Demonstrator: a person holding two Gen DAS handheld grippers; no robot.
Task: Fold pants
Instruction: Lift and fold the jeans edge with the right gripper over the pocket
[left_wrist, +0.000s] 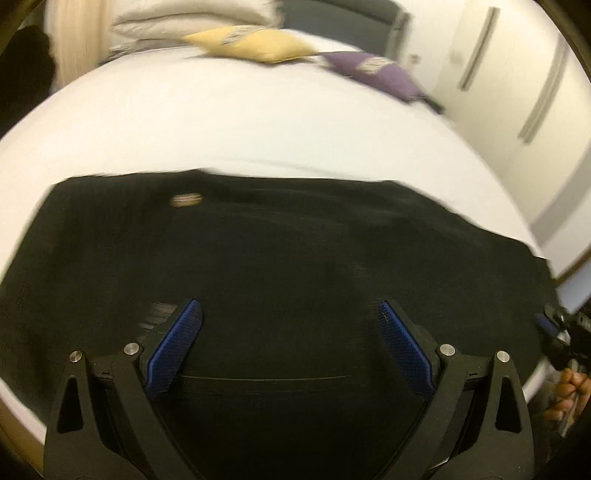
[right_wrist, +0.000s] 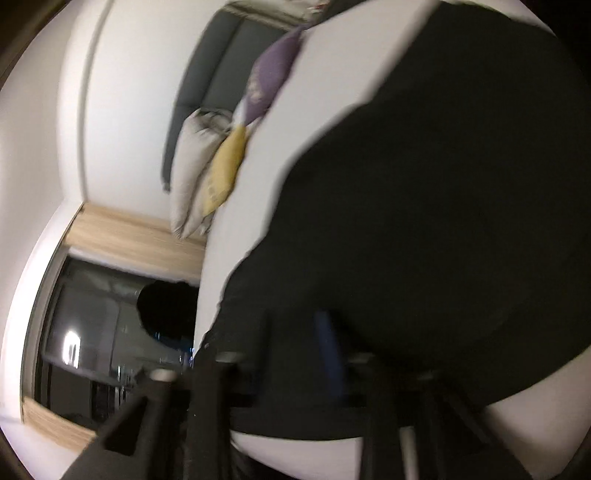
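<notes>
White bed (left_wrist: 258, 122) beneath, carrying black pants (left_wrist: 280, 251) spread flat just ahead of both grippers, likely for another fold. Left gripper (left_wrist: 290, 332) hovering spread wide, gripping nothing. Right gripper (right_wrist: 328, 354) closed, seemingly pinching the pants' edge; blurred.
</notes>
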